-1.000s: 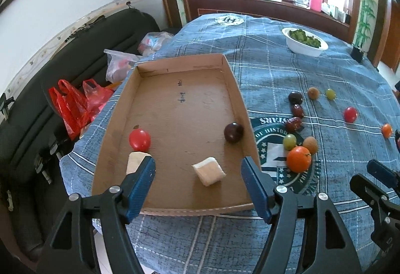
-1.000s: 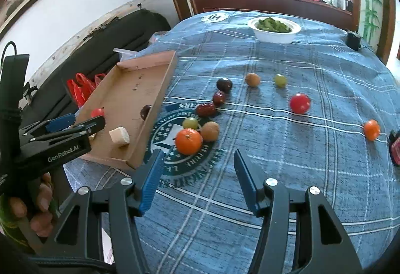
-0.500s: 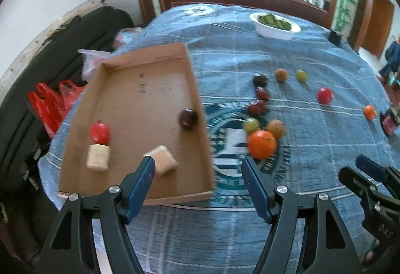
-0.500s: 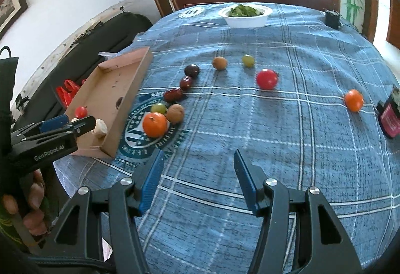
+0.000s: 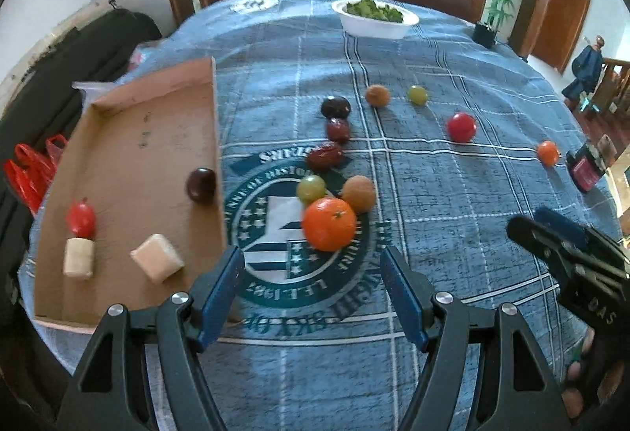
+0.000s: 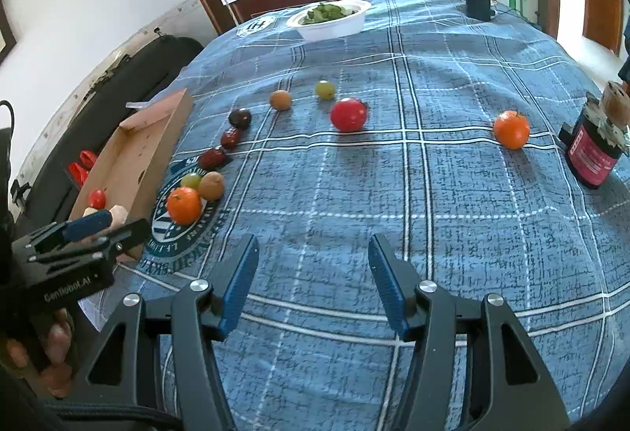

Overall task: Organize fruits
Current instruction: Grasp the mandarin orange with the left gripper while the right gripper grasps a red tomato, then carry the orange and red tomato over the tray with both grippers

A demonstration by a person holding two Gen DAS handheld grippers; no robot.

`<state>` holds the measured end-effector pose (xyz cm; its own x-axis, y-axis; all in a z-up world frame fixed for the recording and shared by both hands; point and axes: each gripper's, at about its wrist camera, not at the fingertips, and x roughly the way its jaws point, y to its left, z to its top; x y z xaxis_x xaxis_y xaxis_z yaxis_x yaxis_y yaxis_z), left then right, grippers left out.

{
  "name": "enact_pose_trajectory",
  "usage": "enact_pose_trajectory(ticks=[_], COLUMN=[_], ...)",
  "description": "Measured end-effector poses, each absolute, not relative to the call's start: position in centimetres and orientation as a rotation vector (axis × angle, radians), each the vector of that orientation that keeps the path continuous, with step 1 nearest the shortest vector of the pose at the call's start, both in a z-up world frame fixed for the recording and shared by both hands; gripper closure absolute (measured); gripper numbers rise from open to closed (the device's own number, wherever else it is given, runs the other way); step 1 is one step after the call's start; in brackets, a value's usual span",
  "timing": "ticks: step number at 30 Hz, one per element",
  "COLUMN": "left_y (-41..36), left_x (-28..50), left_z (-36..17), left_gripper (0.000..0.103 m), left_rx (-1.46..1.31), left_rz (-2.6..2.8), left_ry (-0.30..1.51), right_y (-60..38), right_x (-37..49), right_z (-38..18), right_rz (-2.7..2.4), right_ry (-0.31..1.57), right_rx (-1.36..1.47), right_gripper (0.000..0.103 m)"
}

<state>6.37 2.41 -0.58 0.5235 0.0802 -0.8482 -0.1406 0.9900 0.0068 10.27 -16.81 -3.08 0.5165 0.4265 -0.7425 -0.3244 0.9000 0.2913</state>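
Above the blue tablecloth (image 6: 393,195), both hand-held grippers (image 5: 311,285) (image 6: 313,275) tilt downward, spread, empty.

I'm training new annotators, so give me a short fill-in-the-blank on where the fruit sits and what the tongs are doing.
1. The cardboard tray holds one red tomato, one dark plum and ____ pale cubes.
2. The white bowl holds something ____ in colour.
3. The large orange lies on the cloth's round ____.
4. Both tongs, left and right, grip ____.

Missing: two; green; emblem; nothing
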Motion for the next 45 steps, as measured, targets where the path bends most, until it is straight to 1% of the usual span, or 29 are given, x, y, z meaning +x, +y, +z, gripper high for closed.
enact_pose_trajectory(ticks=[10, 16, 17, 18, 19, 20, 23, 24, 26, 27, 38, 45], left_y=[2.8, 2.8, 2.8, 2.7, 2.6, 2.6, 2.6, 2.6, 3.0, 3.3, 3.7, 3.5], left_x=[9.4, 10.3, 10.4, 10.5, 10.7, 10.8, 10.9, 10.8, 10.5, 10.5, 7.8, 6.3], left_z=[-3.1, -3.7, -3.7, -3.8, -4.0, -4.1, -4.1, -4.0, -3.9, -3.8, -2.0, 0.1], left_gripper=[0.032, 0.033, 0.036, 0.042, 0.046, 0.055, 0.06, 0.062, 0.068, 0.068, 0.068, 0.068], left_rx=[-0.121, -0.113, -0.1, -0.09, -0.075, -0.068, -0.065, -0.064, -0.071, -0.083, -0.134, -0.076], left_rz=[0.13, 0.11, 0.118, 0.123, 0.124, 0.124, 0.118, 0.113, 0.103, 0.097, 0.056, 0.134], left_ry=[1.078, 1.064, 1.053, 1.047, 1.041, 1.039, 1.02, 1.014, 1.003, 1.001, 0.968, 0.916], right_y=[-16.2, -15.5, -15.3, -14.9, -14.7, -14.4, -13.6, -13.4, -13.0, -12.9, -13.0, -12.2], right_x=[15.9, 20.0, 20.4, 21.0, 21.3, 21.6, 22.2, 22.4, 22.7, 22.8, 18.6, 14.6], right_z=[-3.2, -4.2, -4.5, -4.8, -5.0, -5.1, -5.5, -5.5, -5.5, -5.6, -3.9, -2.1], right_rz=[0.416, 0.398, 0.394, 0.393, 0.396, 0.397, 0.39, 0.385, 0.379, 0.382, 0.456, 0.547], right_ry=[0.898, 0.926, 0.933, 0.944, 0.947, 0.948, 0.935, 0.925, 0.917, 0.917, 0.891, 0.874], right_rx=[0.126, 0.129, 0.124, 0.119, 0.115, 0.105, 0.061, 0.045, 0.013, 0.008, 0.067, 0.095], right_gripper=[0.044, 0.044, 0.044, 0.044, 0.044, 0.044, 0.047, 0.049, 0.059, 0.068, 0.068, 0.068])
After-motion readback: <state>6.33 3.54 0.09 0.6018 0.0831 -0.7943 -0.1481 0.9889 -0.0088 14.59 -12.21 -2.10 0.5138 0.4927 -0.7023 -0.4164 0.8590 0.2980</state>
